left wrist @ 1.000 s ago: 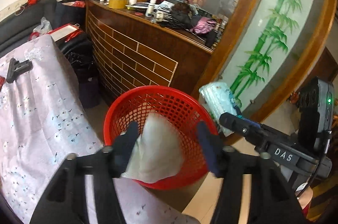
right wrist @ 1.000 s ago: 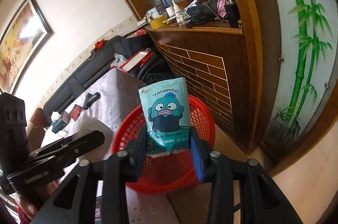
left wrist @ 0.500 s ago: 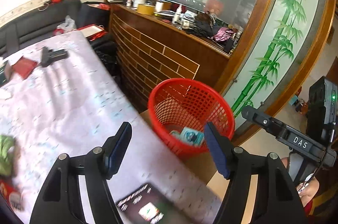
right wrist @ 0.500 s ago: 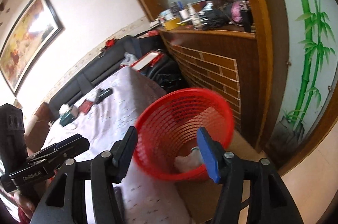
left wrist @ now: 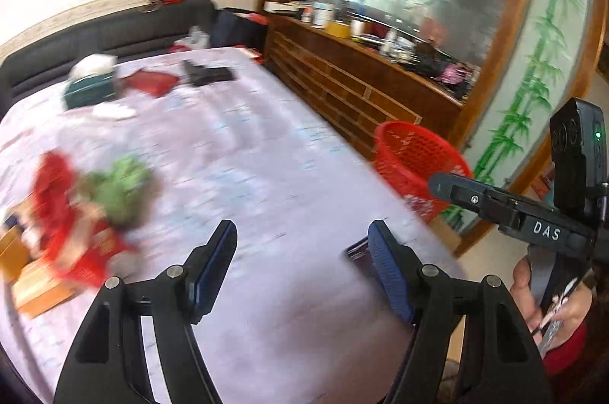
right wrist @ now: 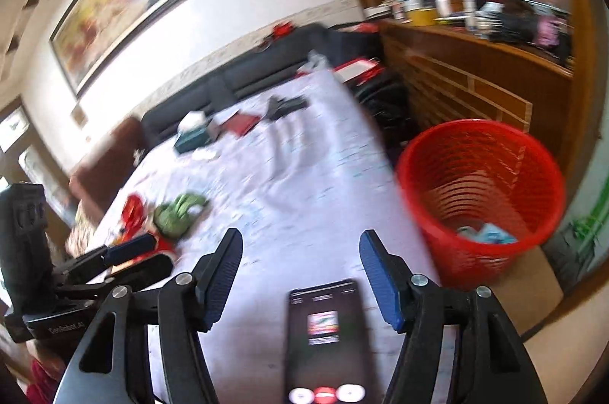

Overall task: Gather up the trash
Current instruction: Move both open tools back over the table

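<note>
Both grippers, left (left wrist: 302,265) and right (right wrist: 300,274), are empty, the right's jaws opening; with some trash (right wrist: 485,234) in the bin (right wrist: 483,152), aim next for the green wrapper (right wrist: 179,211) on the table (right wrist: 304,175).

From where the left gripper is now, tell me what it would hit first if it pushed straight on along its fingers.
Most likely the bare pale tablecloth. The left gripper is empty, angled down at the table, with nothing lying between its fingers. The green and red wrappers sit off to its left, the red basket off to its right. Blur makes depth uncertain.

Both wrist views angled down over table (left wrist: 289,175), sharing basket (right wrist: 483,175)
</note>
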`<state>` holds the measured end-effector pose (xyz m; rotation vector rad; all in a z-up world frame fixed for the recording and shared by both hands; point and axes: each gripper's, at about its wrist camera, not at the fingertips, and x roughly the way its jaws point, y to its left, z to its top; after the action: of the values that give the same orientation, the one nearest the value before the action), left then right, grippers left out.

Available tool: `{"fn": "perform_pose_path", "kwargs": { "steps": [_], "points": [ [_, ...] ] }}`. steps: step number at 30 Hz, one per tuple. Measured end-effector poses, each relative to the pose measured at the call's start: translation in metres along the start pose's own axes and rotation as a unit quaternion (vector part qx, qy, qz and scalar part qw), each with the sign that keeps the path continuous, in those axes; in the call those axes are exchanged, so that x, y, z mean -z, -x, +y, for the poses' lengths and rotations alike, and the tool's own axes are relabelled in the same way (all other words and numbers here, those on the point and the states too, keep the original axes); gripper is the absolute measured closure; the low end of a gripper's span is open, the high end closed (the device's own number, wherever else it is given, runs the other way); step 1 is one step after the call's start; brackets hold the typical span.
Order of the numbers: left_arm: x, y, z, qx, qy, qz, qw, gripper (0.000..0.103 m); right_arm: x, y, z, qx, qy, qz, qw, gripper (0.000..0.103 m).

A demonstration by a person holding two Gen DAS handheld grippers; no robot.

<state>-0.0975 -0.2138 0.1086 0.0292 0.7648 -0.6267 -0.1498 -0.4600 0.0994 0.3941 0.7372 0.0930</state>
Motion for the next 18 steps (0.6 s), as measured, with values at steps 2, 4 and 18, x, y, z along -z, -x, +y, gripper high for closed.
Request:
{"fn": "perform_pose_path", "kwargs": {
  "steps": [2, 4, 18],
  "points": [
    [0.009, 0.014, 0.025, -0.016, 0.017, -0.004, 0.9997, 0.032, 0.003, -0.012, 0.016, -0.008, 0.015, 0.014, 1.0, 0.034],
    [0.02, 0.03, 0.059, -0.038, 0.041, -0.006, 0.9984, 0.031, 0.008, -0.025, 0.033, -0.022, 0.03, 0.03, 0.999, 0.034],
    [0.069, 0.076, 0.185, -0.129, 0.138, -0.013, 0.982, 0.031, 0.042, -0.132, 0.179, -0.101, 0.177, 0.143, 0.969, 0.021]
  ]
}}
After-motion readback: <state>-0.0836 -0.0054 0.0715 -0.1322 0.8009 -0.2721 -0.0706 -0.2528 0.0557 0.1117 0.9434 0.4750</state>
